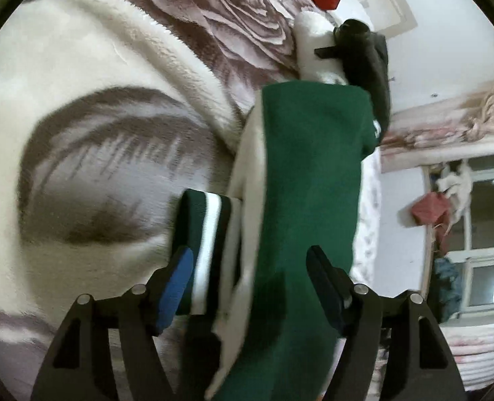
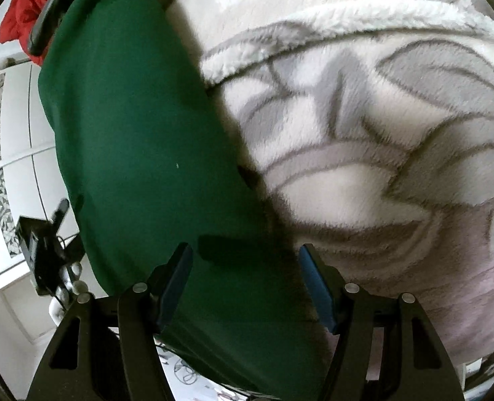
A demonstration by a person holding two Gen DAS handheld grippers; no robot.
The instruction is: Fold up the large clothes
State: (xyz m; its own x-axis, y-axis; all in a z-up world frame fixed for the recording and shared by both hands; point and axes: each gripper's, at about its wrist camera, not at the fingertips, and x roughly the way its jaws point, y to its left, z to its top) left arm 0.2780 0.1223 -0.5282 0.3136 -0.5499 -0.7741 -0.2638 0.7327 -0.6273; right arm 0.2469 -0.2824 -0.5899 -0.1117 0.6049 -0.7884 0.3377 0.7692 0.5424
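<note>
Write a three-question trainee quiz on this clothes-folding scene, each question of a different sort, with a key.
1. True or false: the green garment lies on a floral blanket.
2. What colour is the stripe on the ribbed cuff? A white, B yellow, C red.
3. Fill in: the right gripper has its jaws ____.

Key: 1 true; 2 A; 3 open.

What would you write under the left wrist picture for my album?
Open left gripper over a green garment with a striped cuff on a flowery blanket.
</note>
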